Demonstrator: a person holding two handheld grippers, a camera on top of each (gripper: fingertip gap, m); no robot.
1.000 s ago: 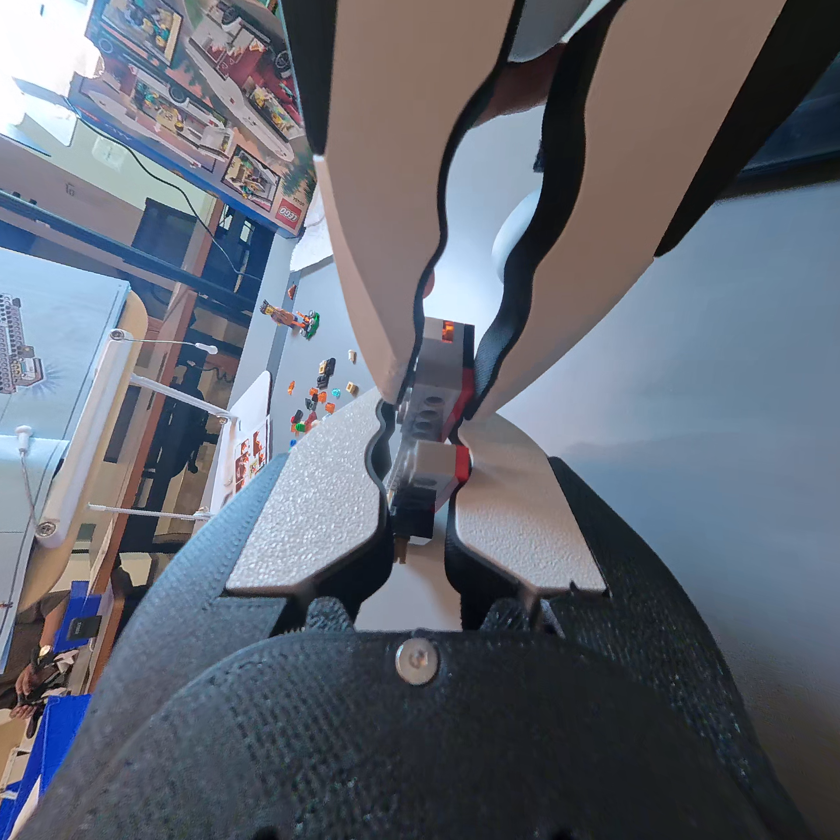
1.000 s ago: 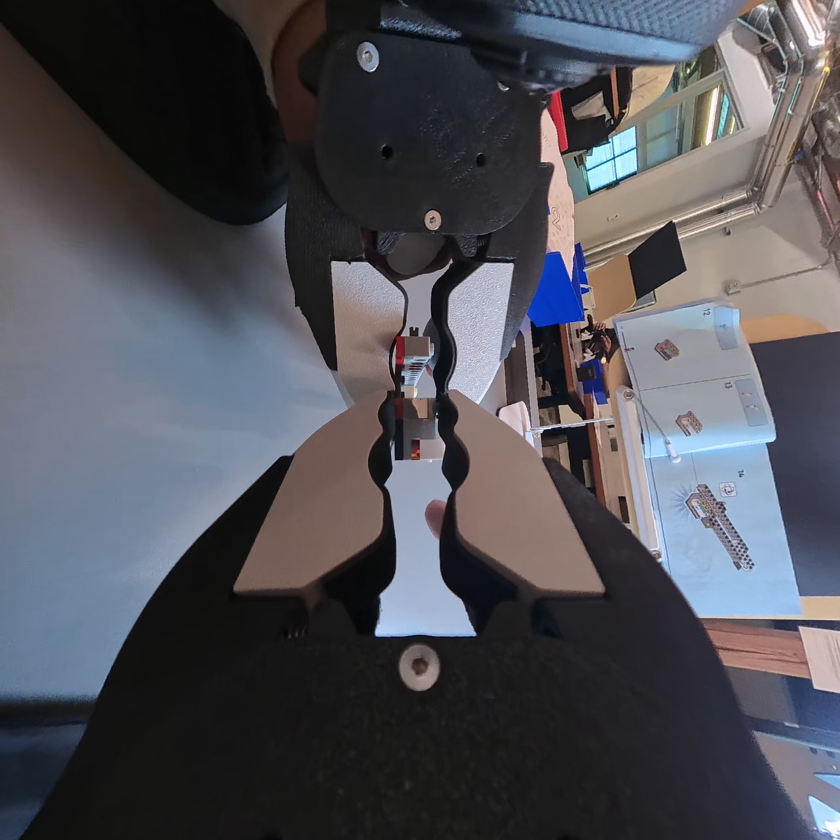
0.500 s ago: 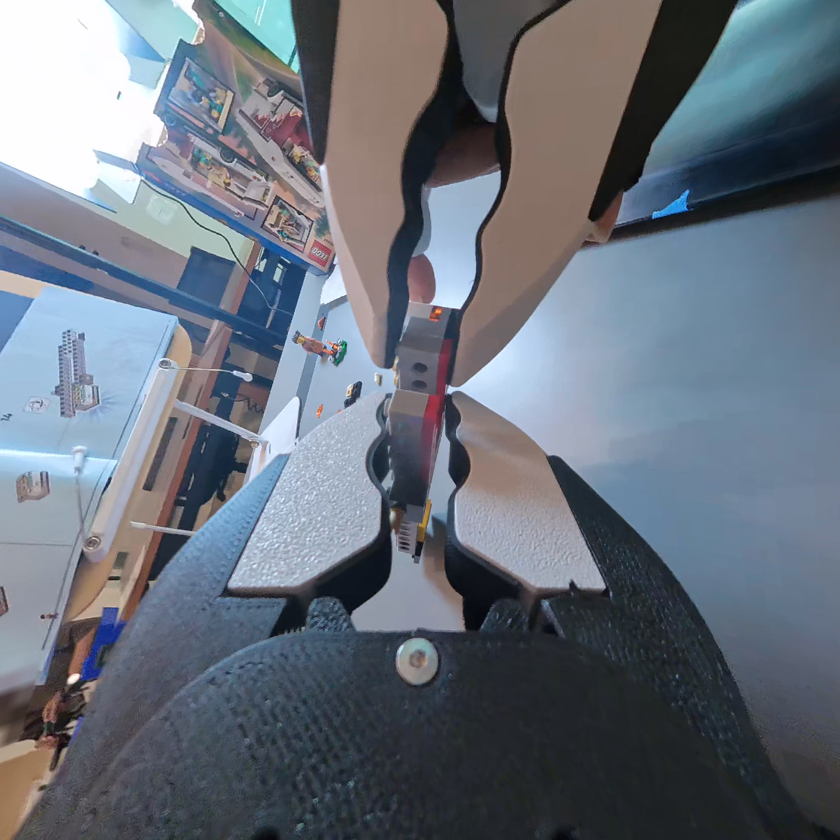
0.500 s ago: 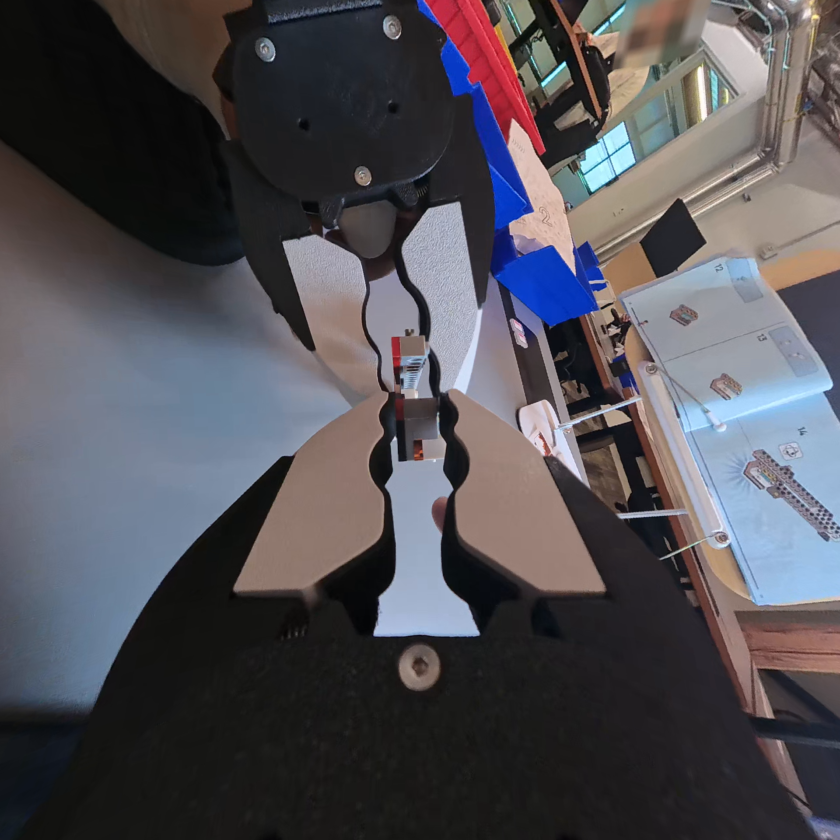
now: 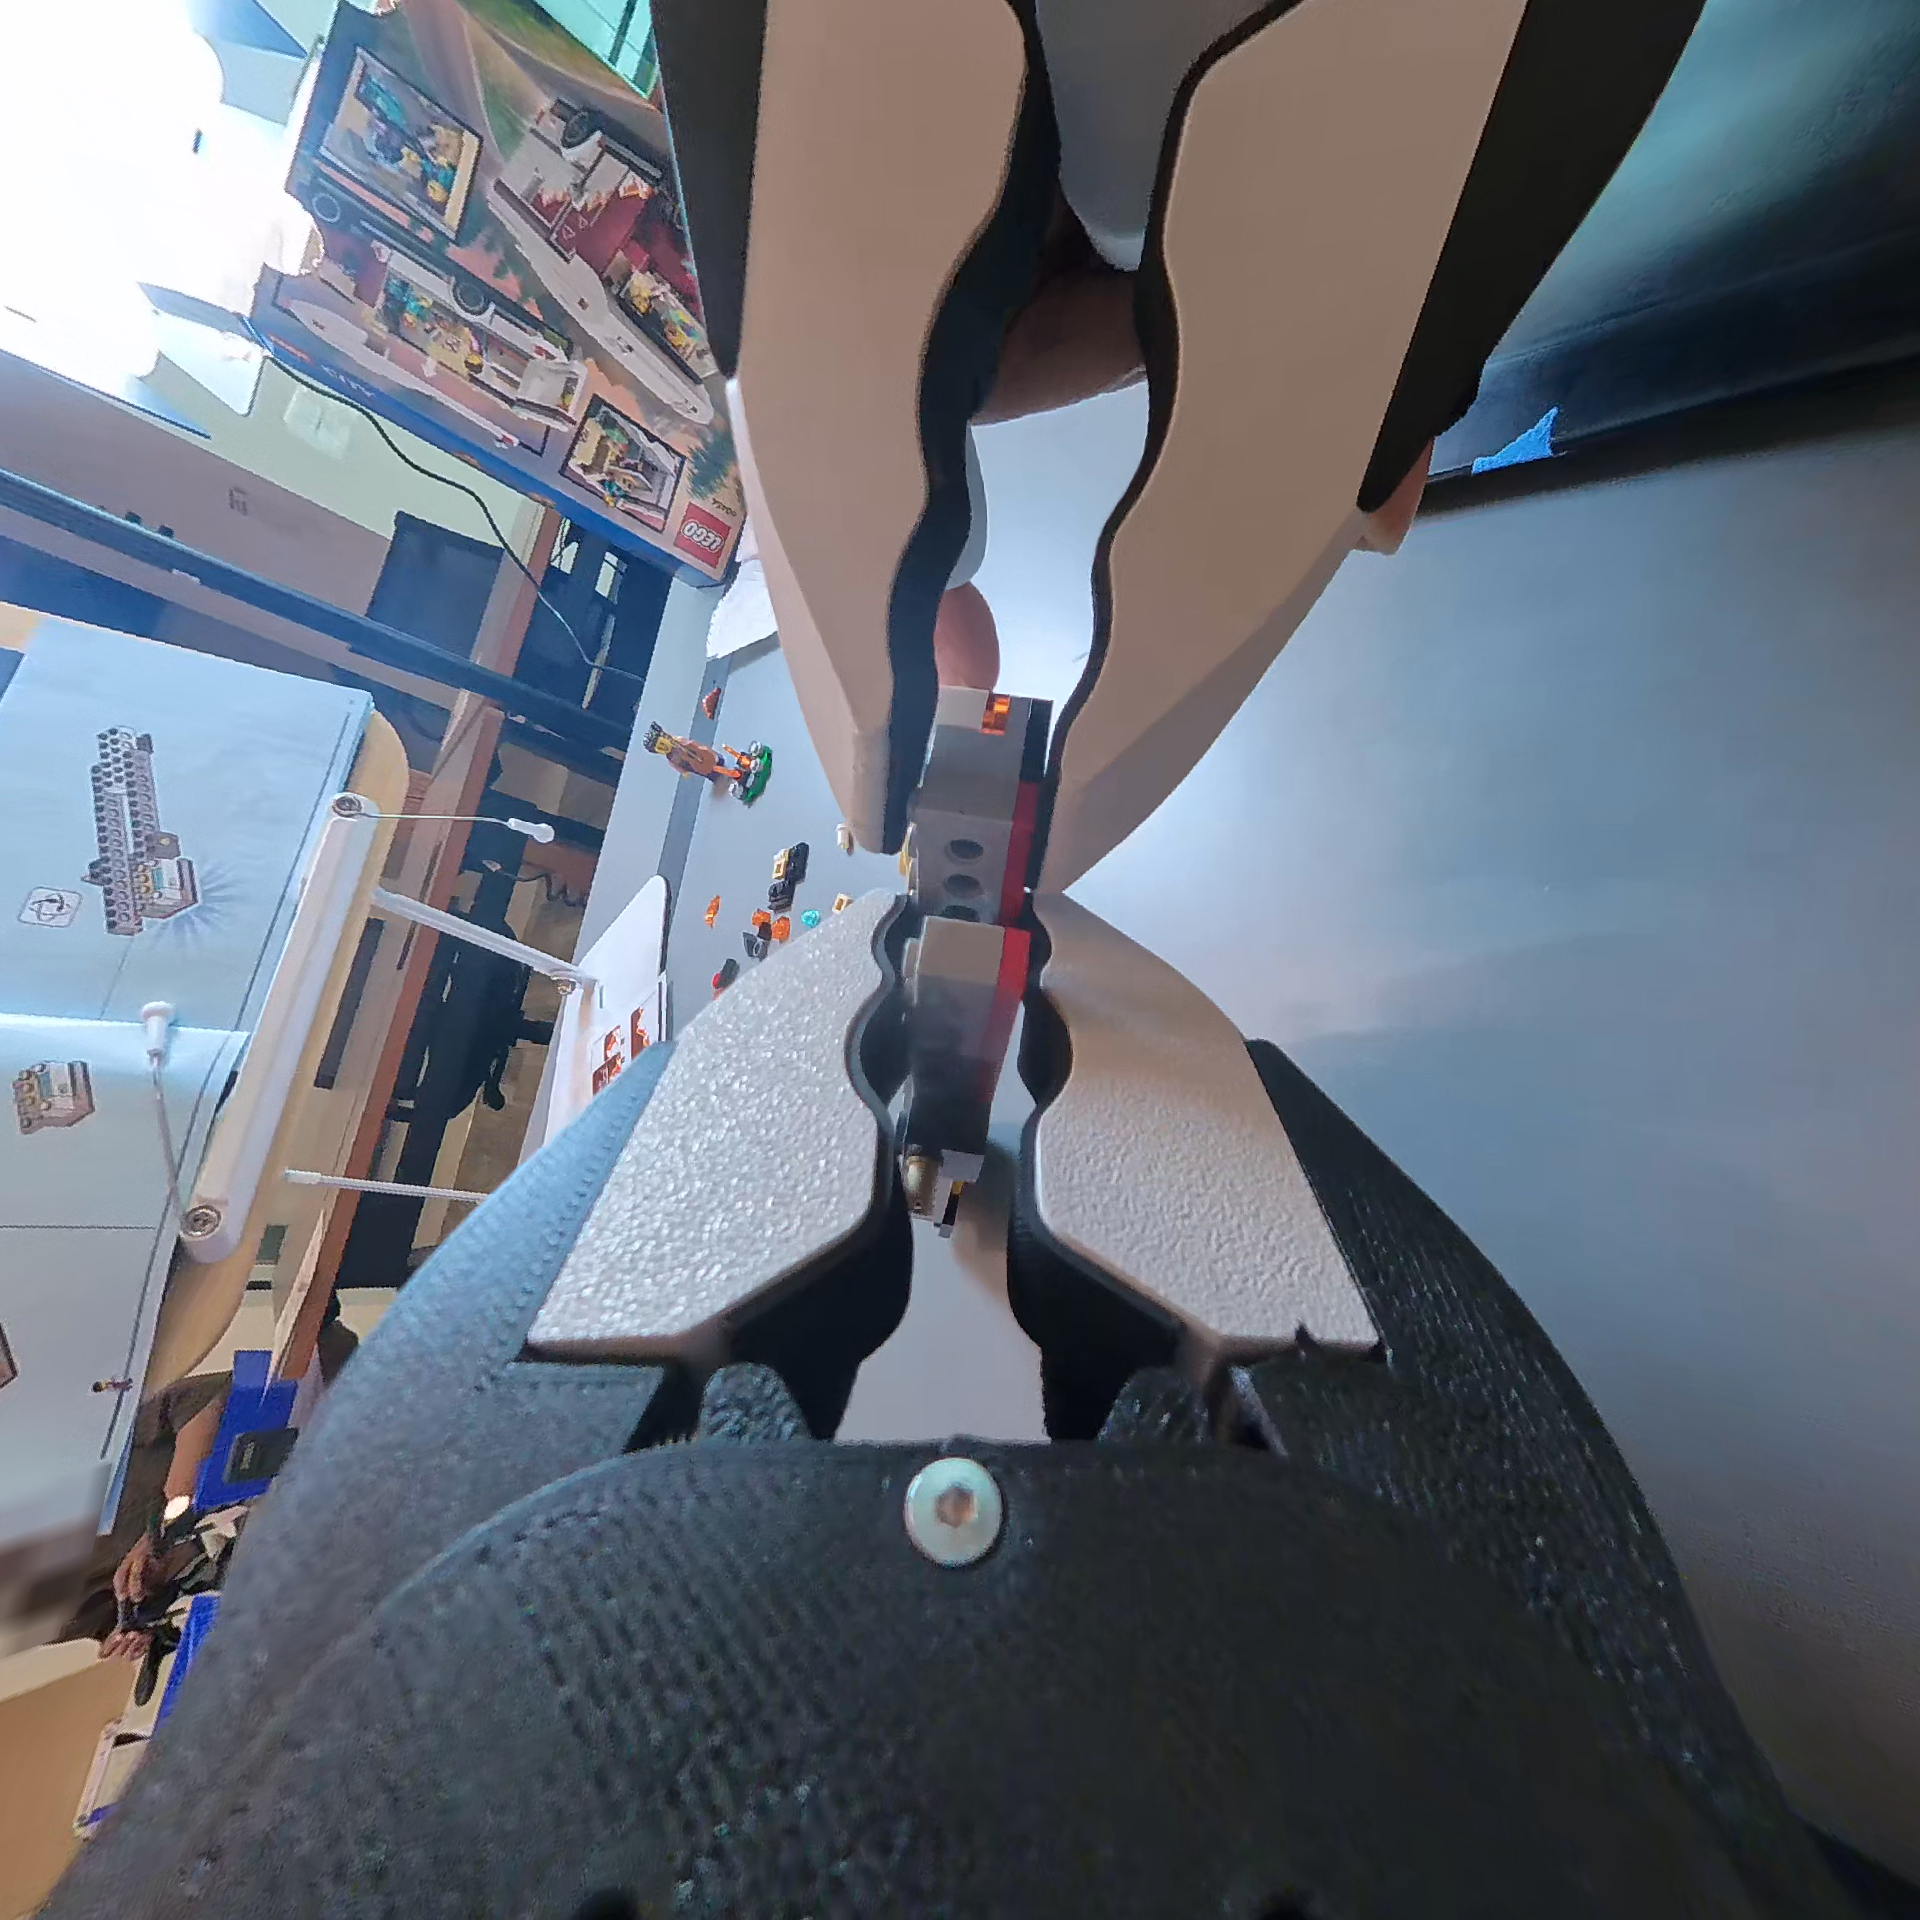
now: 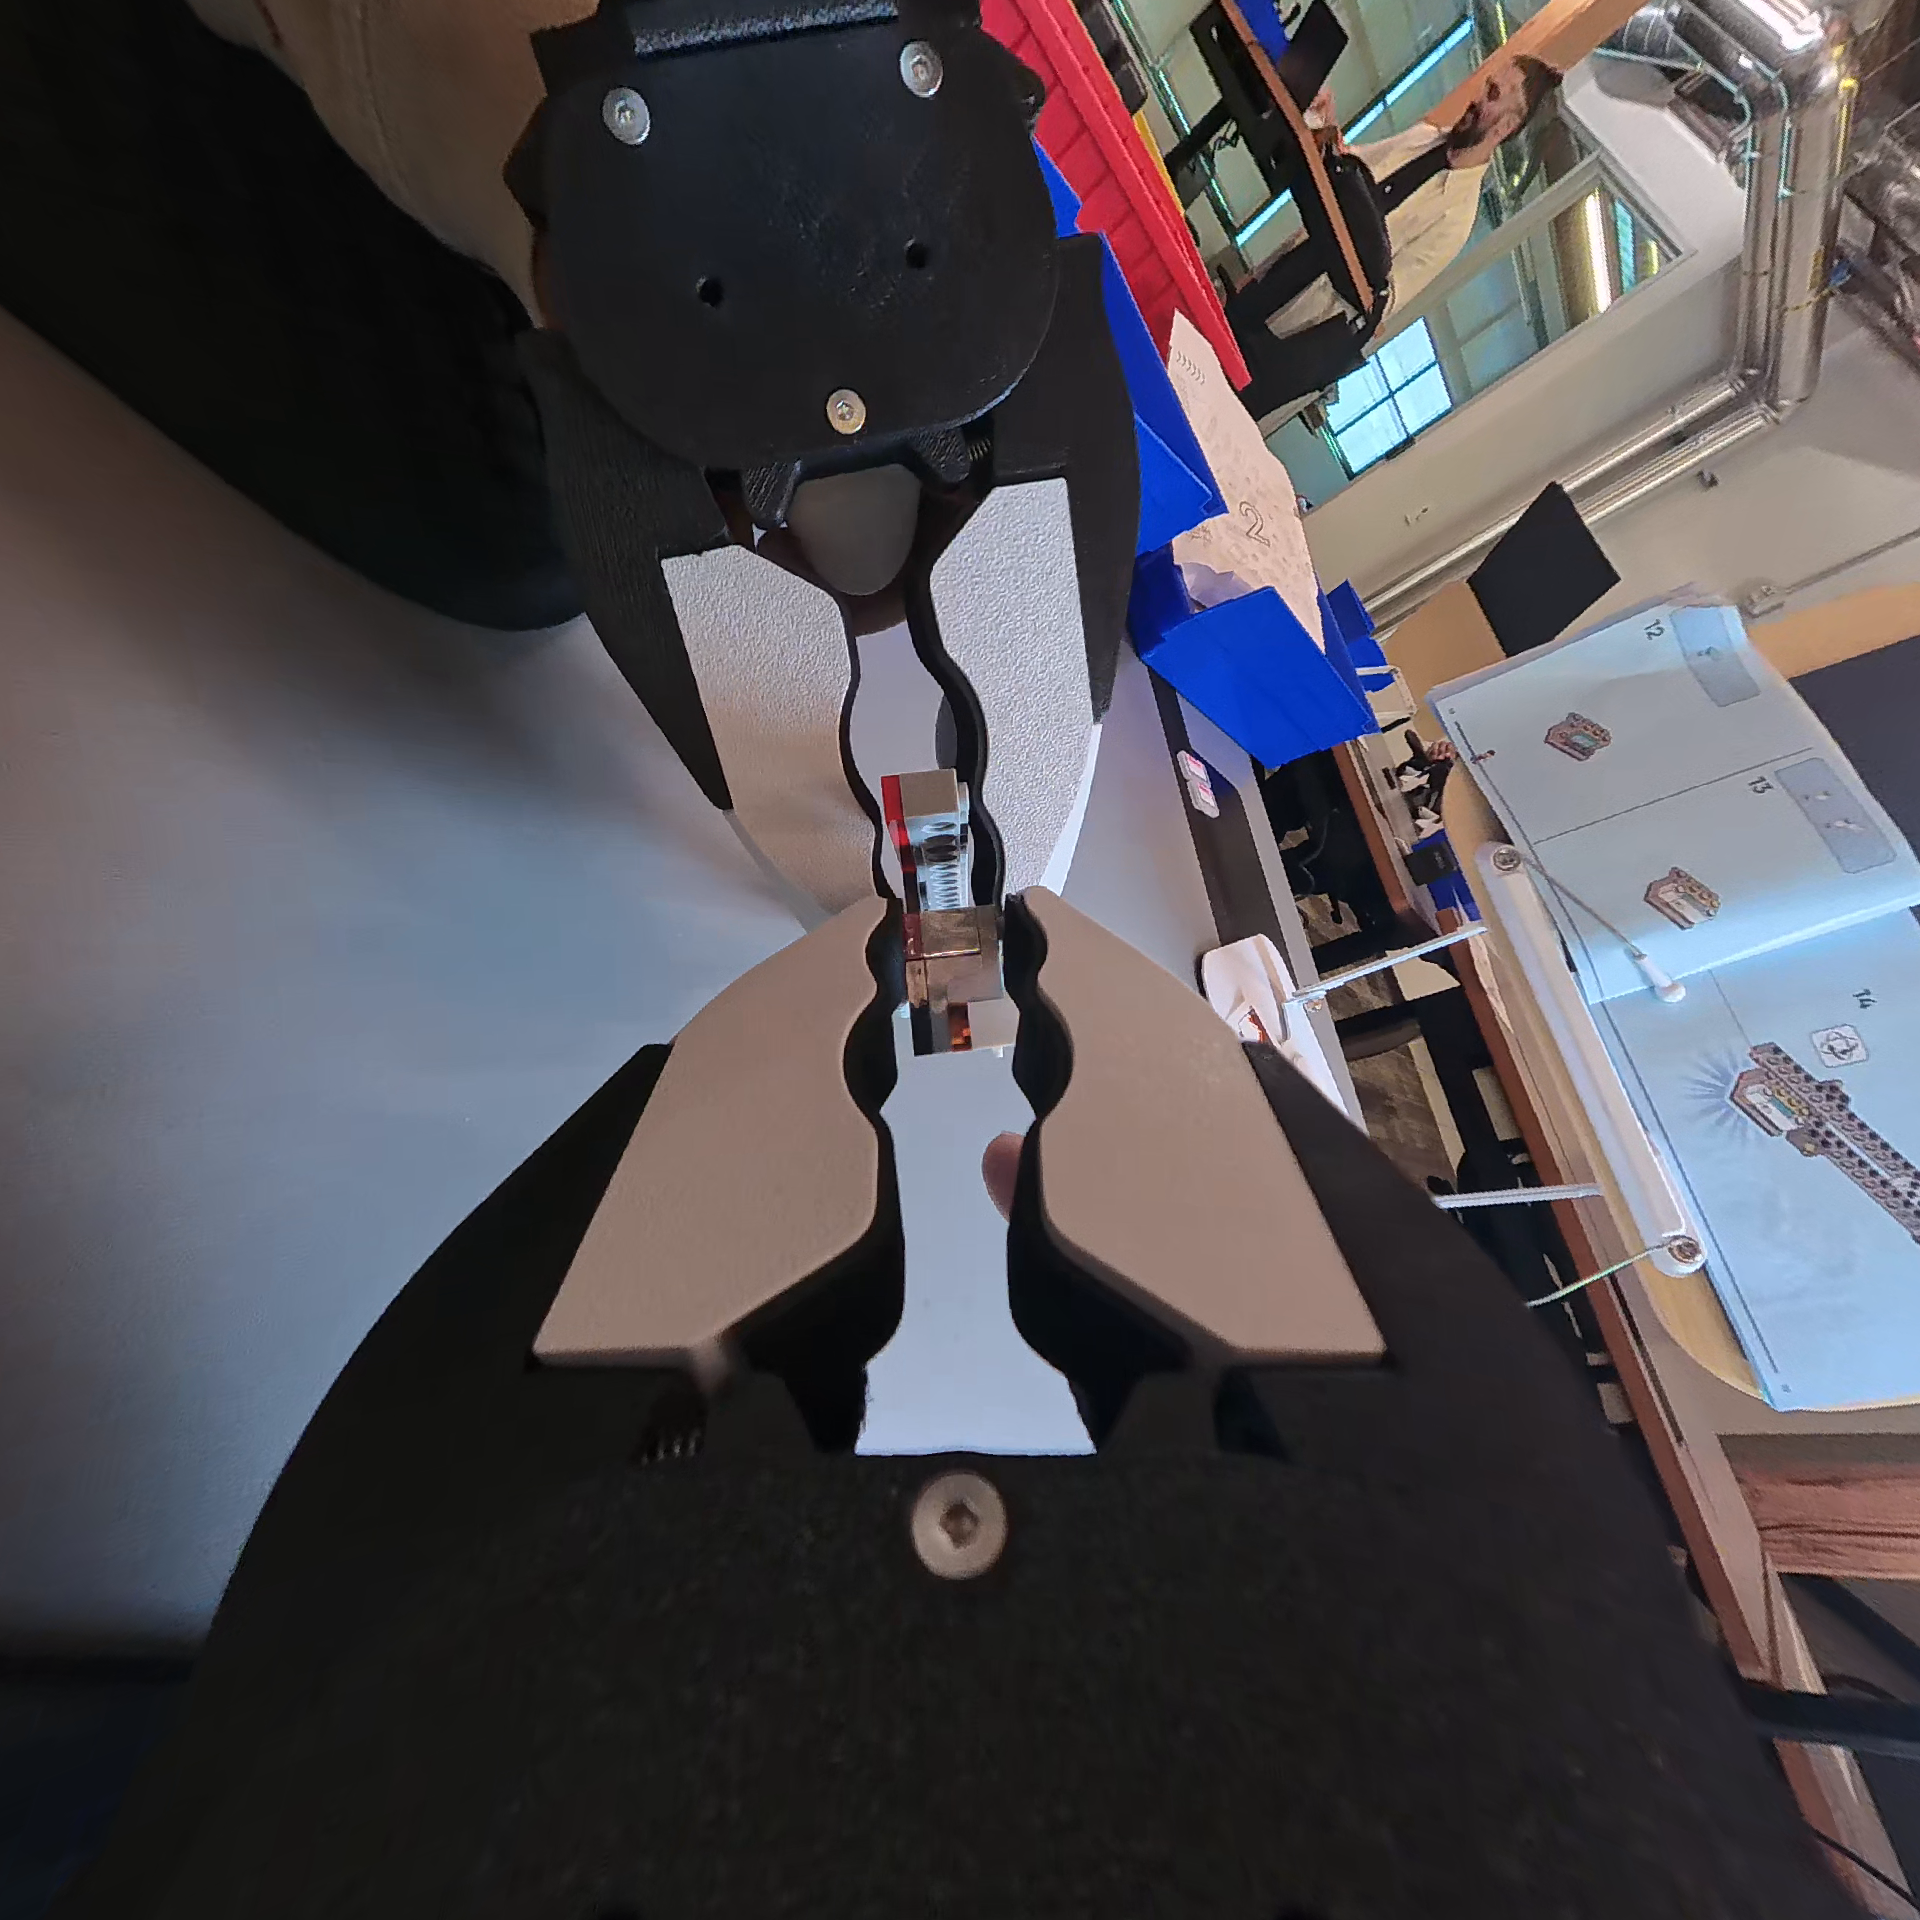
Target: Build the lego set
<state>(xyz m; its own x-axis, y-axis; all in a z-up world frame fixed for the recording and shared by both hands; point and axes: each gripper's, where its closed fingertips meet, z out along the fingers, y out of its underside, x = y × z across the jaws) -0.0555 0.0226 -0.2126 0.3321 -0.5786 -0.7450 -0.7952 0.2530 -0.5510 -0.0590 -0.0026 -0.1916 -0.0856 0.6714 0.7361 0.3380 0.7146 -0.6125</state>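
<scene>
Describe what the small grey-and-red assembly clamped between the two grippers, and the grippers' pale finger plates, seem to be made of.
Lego assembly: likely hard moulded plastic; glossy faces, crisp edges, round holes. Left gripper finger plates: pale, matte, pebbled, probably printed or coated plastic. Right gripper plates look smoother.

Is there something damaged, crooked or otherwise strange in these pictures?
Nothing stands out. The small grey and red lego assembly is held straight between the left gripper and the right gripper, both shut on it. Loose small coloured lego pieces lie scattered on the grey table, normal for building.
</scene>
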